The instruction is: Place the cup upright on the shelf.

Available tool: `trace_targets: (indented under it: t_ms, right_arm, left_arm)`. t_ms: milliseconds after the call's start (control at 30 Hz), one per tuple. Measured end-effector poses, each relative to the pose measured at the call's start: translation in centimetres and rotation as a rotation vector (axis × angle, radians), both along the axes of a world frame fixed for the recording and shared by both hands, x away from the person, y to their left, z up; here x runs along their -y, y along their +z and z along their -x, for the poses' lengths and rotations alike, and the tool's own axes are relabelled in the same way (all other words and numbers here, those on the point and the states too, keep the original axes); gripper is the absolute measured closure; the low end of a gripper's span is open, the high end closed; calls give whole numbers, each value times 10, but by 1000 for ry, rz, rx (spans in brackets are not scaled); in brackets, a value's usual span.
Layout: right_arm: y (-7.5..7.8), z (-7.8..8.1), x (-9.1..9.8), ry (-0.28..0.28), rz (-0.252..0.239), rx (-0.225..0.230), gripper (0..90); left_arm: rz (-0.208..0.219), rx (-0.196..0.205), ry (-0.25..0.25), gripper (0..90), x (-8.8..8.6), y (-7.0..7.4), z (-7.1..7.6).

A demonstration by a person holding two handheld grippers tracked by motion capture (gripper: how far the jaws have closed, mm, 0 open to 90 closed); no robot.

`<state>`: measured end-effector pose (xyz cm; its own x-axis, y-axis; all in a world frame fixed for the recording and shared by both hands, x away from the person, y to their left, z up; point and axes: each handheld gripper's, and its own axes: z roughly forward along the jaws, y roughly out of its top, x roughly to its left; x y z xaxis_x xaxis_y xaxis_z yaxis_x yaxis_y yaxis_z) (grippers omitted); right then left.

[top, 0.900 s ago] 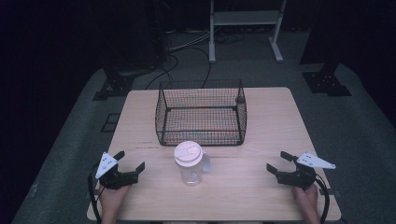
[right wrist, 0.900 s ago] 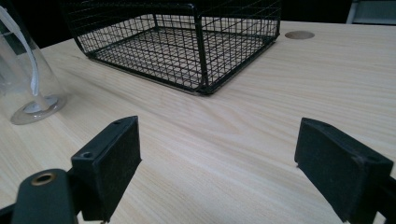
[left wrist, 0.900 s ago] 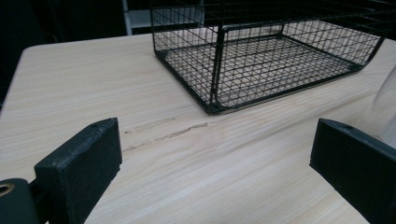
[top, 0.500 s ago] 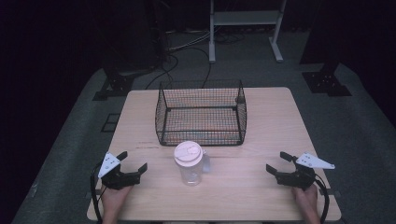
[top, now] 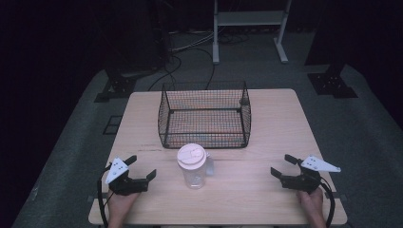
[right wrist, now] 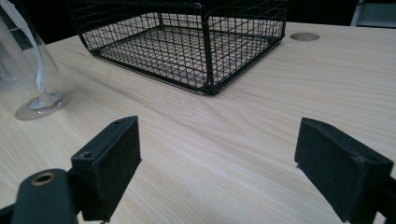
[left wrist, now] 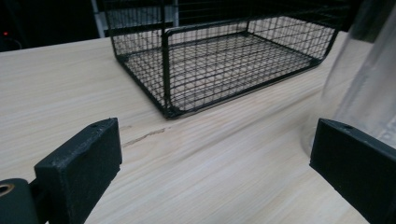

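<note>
Desk (top: 275,137) carries the black wire basket (top: 205,115) at its middle, and just in front of that stands the clear lidded cup (top: 192,166), upright. My left tongs (top: 140,168) and right tongs (top: 281,166) rest either side of the cup, well apart from it, jaws spread wide and gripping nothing.

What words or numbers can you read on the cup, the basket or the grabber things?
None: no word, number or sign can be read.
Clear cup: its pale lid has raised shapes, too blurred to tell if any are letters.
Wire basket: bare black mesh, no label.
Left gripper and right gripper: plain black jaws and plain grey plates.
Wooden table: only wood grain.
</note>
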<state>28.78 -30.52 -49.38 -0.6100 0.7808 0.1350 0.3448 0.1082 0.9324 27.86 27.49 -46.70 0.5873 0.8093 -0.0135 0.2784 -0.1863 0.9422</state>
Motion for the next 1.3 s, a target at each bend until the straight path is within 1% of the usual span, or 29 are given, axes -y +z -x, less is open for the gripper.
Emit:
trace_targets:
  t_ms: [33,67,133,167,267,300,400,433,500,600,667,700,733,767,800,867,967,1033,1067,1100,1200,1233,1267,1300]
  right_arm:
    - [0,0,0,0,0,0,134]
    - [0,0,0,2,2,2,134]
    - [0,0,0,4,4,3,134]
    - [0,0,0,3,5,1,135]
    - [0,0,0,3,4,1,134]
    - [0,0,0,2,5,2,134]
    - [0,0,0,3,4,2,135]
    - [0,0,-1,4,5,2,134]
    - [0,0,-1,4,5,2,134]
    - [0,0,0,6,3,4,134]
    - [0,0,0,6,3,4,134]
    - [0,0,0,6,4,3,134]
    - [0,0,0,6,4,3,134]
    - [0,0,0,6,4,4,134]
    - [0,0,0,6,4,4,134]
    - [0,0,0,7,4,4,134]
    - [0,0,-1,6,4,3,135]
    - [0,0,-1,6,4,2,134]
    - [0,0,-1,6,4,2,134]
    - [0,0,-1,6,4,2,134]
    - [0,0,-1,5,4,2,134]
    - [0,0,-1,5,4,2,134]
    - [0,0,-1,5,4,2,134]
    - [0,0,-1,5,4,2,134]
  left_arm:
    - [0,0,0,12,0,0,0]
    - [9,4,-19,13,1,2,1]
    - [13,9,-21,12,1,3,1]
    - [18,18,-32,12,2,5,3]
    - [11,22,-47,12,5,5,4]
    - [6,22,-70,13,7,5,5]
    - [4,18,-81,12,9,5,5]
    - [14,13,-94,13,9,6,5]
    - [19,15,-98,12,9,6,5]
    - [34,20,-125,12,11,7,7]
    - [31,20,-129,12,12,7,8]
    - [20,18,-141,12,14,7,9]
    - [20,18,-141,5,14,7,9]
    - [15,18,-151,4,17,7,10]
    - [15,18,-151,4,17,7,10]
    - [18,24,-174,4,20,8,11]
    - [16,30,-188,4,23,10,11]
    - [11,34,-210,4,27,11,12]
    - [11,34,-236,4,30,13,14]
    - [11,34,-236,4,30,13,14]
    - [10,31,-276,4,38,14,15]
    - [-1,23,-287,4,41,14,15]
    - [-26,17,-310,4,47,15,14]
    - [-28,16,-318,3,49,15,14]
